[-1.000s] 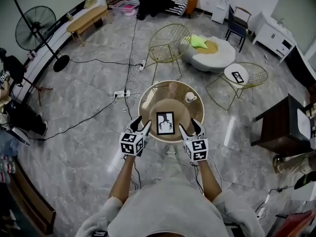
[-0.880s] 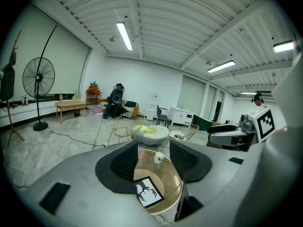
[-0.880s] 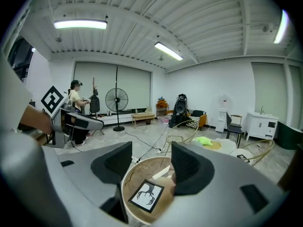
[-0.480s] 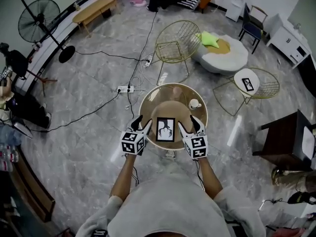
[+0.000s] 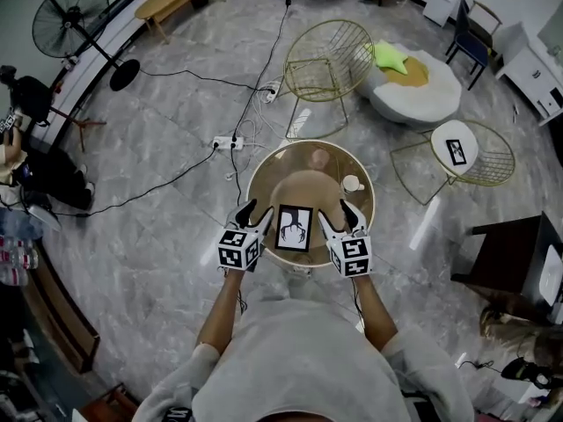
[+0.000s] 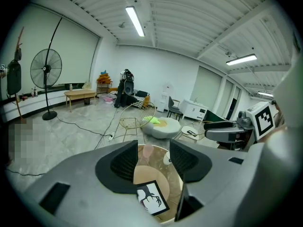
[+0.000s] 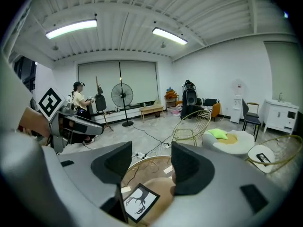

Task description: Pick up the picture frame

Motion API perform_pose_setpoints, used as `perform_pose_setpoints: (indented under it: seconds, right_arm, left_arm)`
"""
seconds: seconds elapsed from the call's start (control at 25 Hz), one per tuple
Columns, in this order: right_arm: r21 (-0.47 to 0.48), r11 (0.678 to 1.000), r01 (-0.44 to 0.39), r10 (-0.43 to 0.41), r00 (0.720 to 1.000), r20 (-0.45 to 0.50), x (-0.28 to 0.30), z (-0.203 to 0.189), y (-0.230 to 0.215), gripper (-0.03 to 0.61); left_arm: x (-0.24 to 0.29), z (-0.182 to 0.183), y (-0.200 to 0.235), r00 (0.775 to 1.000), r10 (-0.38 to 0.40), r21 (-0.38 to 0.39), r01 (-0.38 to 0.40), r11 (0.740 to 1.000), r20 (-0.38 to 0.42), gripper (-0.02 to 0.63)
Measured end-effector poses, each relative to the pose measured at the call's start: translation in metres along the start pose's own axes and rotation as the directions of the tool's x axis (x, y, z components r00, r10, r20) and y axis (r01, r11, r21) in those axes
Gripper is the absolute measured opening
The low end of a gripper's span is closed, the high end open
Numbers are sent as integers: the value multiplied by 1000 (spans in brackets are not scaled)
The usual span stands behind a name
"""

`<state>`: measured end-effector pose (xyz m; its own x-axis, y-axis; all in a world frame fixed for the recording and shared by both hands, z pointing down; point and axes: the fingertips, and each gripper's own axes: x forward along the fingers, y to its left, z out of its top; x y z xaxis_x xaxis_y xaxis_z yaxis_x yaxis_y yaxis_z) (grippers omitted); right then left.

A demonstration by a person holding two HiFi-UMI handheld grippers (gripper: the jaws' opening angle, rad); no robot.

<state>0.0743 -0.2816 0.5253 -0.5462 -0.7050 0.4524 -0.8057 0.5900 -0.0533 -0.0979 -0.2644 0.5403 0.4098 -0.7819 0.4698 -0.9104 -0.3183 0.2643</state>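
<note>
Approach step: left tool (image 5: 255, 216) and right tool (image 5: 338, 218), both open and empty, flank the picture frame (image 5: 294, 227) on the table (image 5: 264, 172), lower centre; next move probably calls for closing on its side edges.

Overhead, two low; picture frame (image 5: 294, 227) shared
</note>
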Motion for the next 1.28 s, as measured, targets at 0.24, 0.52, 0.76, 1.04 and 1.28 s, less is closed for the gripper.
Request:
perform_pose_setpoints:
  seconds: [0.24,0.52,0.76,1.04,1.28]
  right_arm:
    - [28,999,-20,21,999,-34,10,-15,-5,245]
    - [77,997,-2,8,997,-75,15,-41,-7,245]
    - [101,995,24,-12,993,-121,24,-66,-5,245]
    - [138,988,67,-44,985,-166,36,-90,-2,245]
    - [154,985,72,-36,974,-222,50,-117,5,245]
  left_arm:
    - [12,-15,1,999,6,-13,-7,1000,-52,204]
    - [26,-33,-1,994,-23,-16,21,1000,-104,204]
    - [42,-53,3,987,-66,-27,63,998,-148,204]
    - [60,-79,13,977,-112,-68,101,993,-184,204]
    - [71,-105,24,965,-130,-92,112,989,-226,204]
